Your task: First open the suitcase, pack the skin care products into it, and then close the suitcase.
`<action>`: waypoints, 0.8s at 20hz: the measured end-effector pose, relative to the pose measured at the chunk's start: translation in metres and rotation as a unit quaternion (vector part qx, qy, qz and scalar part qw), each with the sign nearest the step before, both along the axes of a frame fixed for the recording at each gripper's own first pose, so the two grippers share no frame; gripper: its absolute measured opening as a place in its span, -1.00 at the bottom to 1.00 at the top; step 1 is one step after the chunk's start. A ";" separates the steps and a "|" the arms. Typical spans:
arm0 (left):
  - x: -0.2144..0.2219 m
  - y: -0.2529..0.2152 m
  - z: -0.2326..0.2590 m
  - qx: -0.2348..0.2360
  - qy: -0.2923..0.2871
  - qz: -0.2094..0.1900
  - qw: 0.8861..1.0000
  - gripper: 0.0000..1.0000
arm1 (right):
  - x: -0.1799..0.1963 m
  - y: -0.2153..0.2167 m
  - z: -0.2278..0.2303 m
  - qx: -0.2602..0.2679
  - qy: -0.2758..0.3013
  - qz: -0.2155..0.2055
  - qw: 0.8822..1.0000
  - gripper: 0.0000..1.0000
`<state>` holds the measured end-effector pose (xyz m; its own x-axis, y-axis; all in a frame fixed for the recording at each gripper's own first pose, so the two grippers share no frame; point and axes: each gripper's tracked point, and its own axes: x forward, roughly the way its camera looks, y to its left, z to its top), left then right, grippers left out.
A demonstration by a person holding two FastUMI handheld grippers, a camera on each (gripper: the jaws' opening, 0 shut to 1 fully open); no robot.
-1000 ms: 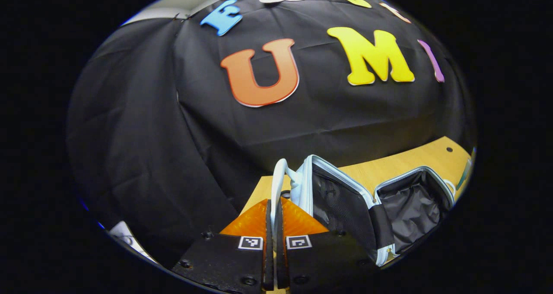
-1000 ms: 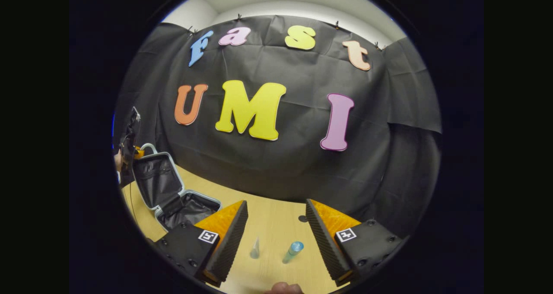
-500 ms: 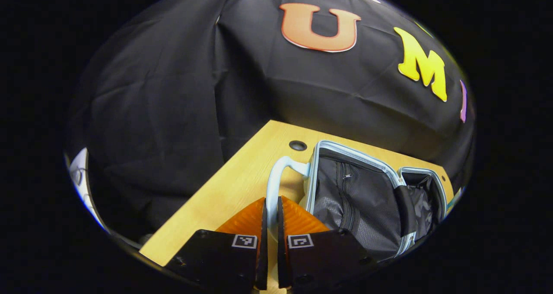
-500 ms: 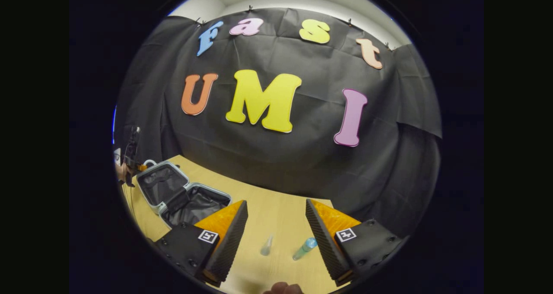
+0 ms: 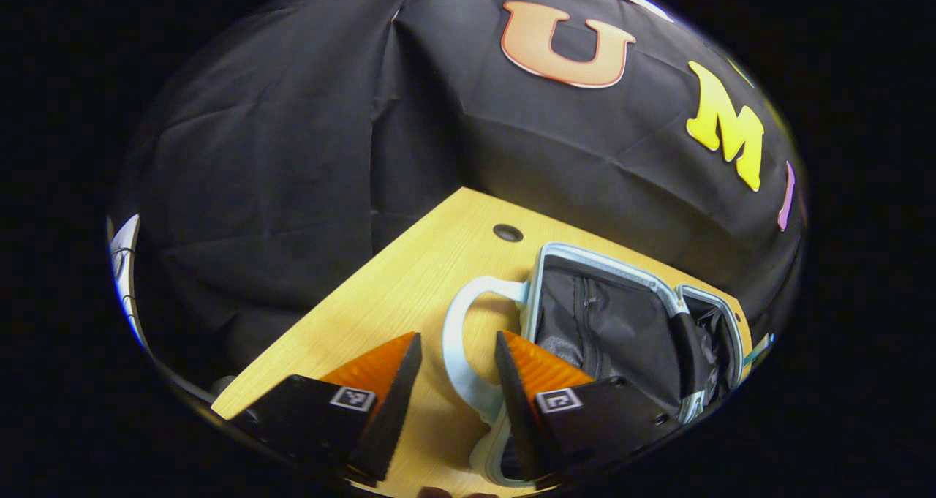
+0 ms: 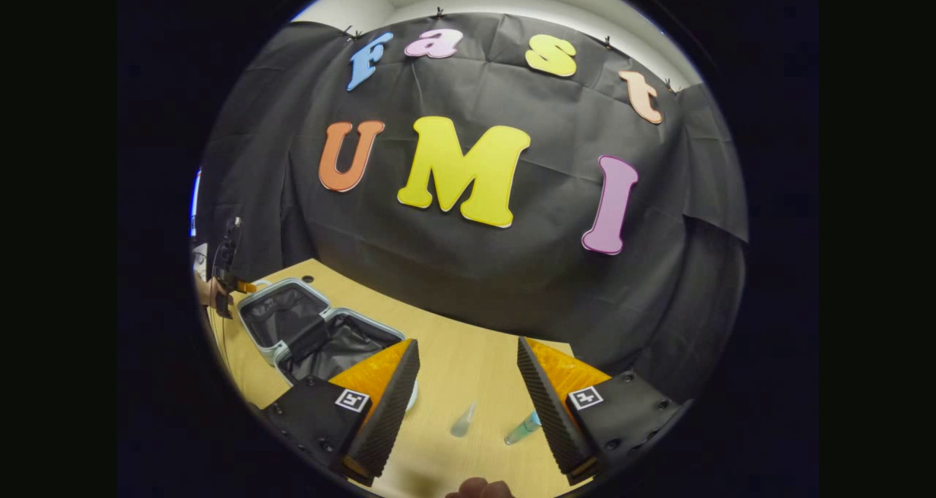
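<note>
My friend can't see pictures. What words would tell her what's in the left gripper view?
The left gripper is open, its fingers on either side of the pale handle of a suitcase that lies open on a wooden table. The suitcase's dark lining shows, and black cloth hangs behind the table.

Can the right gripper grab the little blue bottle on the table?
Probably yes. The right gripper is open, and the blue bottle lies on the bare table just ahead, beside its right finger, with nothing between them.
</note>
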<state>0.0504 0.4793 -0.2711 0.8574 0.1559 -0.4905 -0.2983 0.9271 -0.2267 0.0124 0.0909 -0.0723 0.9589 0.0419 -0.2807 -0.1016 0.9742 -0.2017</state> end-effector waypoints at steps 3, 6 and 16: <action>0.000 -0.012 0.037 0.021 -0.037 0.007 0.999 0.66 | -0.003 -0.008 -0.002 0.014 -0.001 -0.003 1.000 0.59; -0.007 -0.053 0.099 0.059 -0.083 -0.016 0.995 0.73 | -0.005 -0.026 0.000 0.027 -0.008 -0.011 1.000 0.58; -0.039 -0.249 0.251 0.194 -0.202 -0.055 0.959 0.94 | -0.017 -0.111 -0.001 0.068 -0.028 -0.033 0.997 0.60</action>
